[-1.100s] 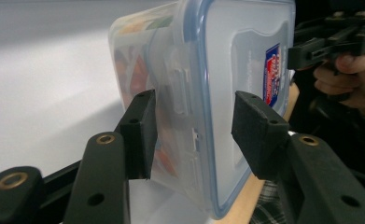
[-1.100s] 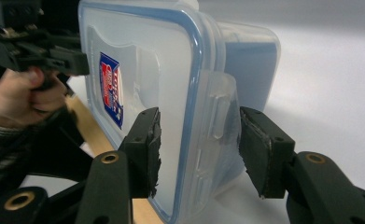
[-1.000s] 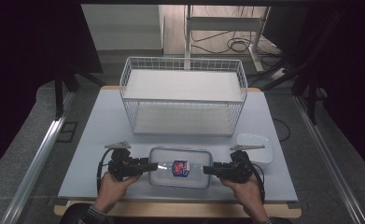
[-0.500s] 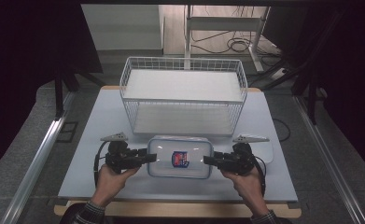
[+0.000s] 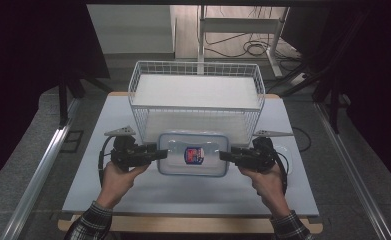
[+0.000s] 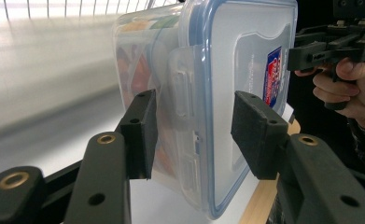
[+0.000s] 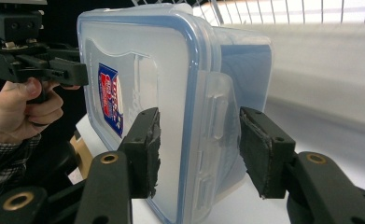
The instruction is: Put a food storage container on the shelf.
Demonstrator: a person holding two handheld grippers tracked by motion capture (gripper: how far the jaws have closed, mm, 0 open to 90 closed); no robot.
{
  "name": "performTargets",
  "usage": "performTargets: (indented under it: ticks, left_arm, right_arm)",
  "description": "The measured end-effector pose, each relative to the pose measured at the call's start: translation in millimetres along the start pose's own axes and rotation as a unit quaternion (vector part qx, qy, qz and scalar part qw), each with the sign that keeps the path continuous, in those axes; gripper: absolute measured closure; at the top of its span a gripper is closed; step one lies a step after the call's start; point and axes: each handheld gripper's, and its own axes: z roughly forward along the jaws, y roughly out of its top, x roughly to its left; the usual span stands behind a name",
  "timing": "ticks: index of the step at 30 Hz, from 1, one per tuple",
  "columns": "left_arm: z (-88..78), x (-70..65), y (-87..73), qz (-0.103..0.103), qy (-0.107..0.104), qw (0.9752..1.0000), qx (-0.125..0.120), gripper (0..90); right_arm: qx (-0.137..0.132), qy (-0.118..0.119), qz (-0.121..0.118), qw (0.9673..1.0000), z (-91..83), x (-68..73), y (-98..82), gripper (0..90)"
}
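A clear lidded food container [image 5: 193,153] with a blue-rimmed lid and a red-and-blue label hangs above the desk [image 5: 183,192], just in front of the white wire basket [image 5: 196,97]. The left claw [image 5: 158,153] clamps its left end and the right claw [image 5: 225,156] its right end, pads pressing lid and base.
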Motion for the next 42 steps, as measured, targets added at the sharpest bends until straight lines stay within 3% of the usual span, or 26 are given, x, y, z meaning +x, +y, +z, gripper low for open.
performTargets:
  ticks: [23, 42]
  left_arm:
    - [-16.9, -1.1, 71.3, 0.022, 0.006, 0.9993, -0.03, 51.6]
    - [-23.9, 0.8, 121.0, 0.019, 0.01, 0.9988, -0.045, 51.7]
  right_arm:
    - [-0.032, -0.007, -0.037, 0.9988, -12.1, 11.0, 75.7, 49.7]
    - [-0.049, -0.004, -0.038, 0.9981, -16.4, 10.3, 125.2, 49.3]
